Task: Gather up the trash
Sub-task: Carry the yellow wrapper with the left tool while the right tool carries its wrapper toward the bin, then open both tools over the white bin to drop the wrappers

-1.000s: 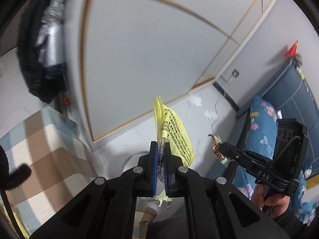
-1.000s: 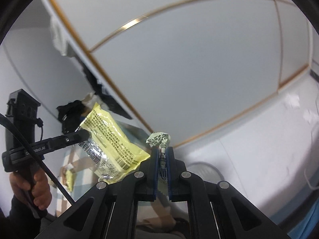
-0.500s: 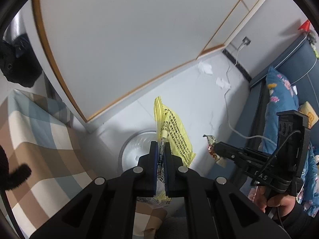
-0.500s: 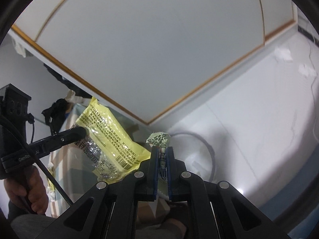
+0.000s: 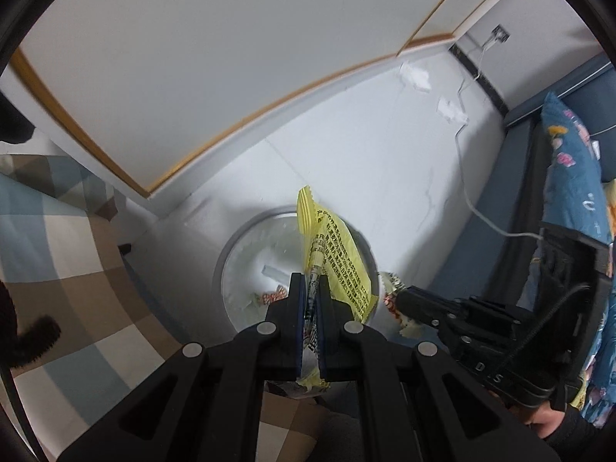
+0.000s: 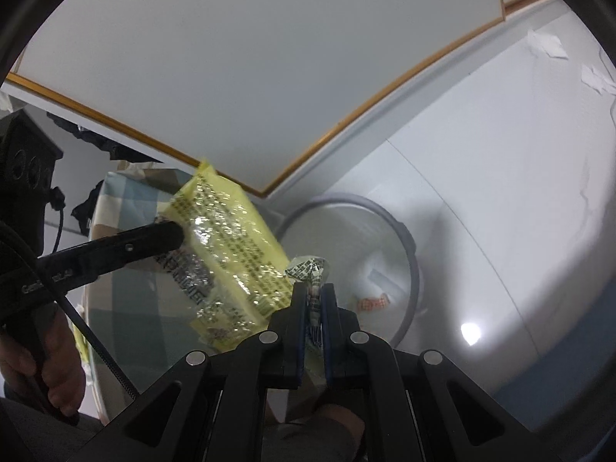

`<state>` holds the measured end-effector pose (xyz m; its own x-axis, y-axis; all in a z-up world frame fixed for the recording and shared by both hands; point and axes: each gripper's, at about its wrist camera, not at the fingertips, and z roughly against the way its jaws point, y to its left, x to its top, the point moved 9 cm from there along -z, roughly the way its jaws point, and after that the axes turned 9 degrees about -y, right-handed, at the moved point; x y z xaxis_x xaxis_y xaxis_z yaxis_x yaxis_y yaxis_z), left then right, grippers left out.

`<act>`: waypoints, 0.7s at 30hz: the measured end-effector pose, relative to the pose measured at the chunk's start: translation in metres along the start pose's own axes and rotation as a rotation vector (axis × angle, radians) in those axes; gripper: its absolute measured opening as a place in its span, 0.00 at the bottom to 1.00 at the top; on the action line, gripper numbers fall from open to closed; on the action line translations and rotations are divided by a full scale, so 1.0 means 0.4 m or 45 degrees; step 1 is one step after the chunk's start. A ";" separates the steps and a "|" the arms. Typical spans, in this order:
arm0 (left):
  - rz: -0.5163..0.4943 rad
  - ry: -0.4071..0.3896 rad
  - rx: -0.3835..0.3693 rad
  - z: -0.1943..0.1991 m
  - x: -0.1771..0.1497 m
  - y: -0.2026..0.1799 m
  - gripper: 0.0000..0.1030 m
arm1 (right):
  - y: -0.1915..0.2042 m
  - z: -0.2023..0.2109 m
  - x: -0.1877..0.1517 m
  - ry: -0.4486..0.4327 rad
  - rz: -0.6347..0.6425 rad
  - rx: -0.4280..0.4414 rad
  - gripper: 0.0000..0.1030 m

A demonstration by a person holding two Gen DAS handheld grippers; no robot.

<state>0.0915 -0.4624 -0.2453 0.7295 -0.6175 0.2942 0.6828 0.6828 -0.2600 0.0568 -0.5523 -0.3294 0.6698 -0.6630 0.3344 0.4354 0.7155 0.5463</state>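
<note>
1. Trash is held in both grippers: a yellow wrapper [image 5: 338,265] is clamped in the closed left gripper [image 5: 312,300], a small crumpled wrapper [image 6: 308,269] in the closed right gripper [image 6: 315,300].
2. Both have been lowered over the last second; the white bin [image 5: 246,238], earlier far below, is now seen directly beneath.
3. Release into the bin is judged to be next.
</note>
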 end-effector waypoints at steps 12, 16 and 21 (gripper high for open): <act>0.013 0.081 0.121 -0.051 -0.026 0.033 0.31 | -0.047 -0.028 -0.014 0.030 -0.058 -0.008 0.06; 0.016 0.065 0.116 -0.041 -0.030 0.037 0.38 | -0.051 -0.035 -0.014 0.037 -0.062 -0.006 0.06; 0.036 -0.002 0.138 -0.015 -0.024 0.059 0.61 | -0.052 -0.049 -0.016 0.049 -0.069 -0.006 0.09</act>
<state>0.1007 -0.4428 -0.2599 0.7484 -0.5968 0.2895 0.6535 0.7382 -0.1676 0.0553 -0.5587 -0.3577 0.6678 -0.6920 0.2741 0.4745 0.6796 0.5595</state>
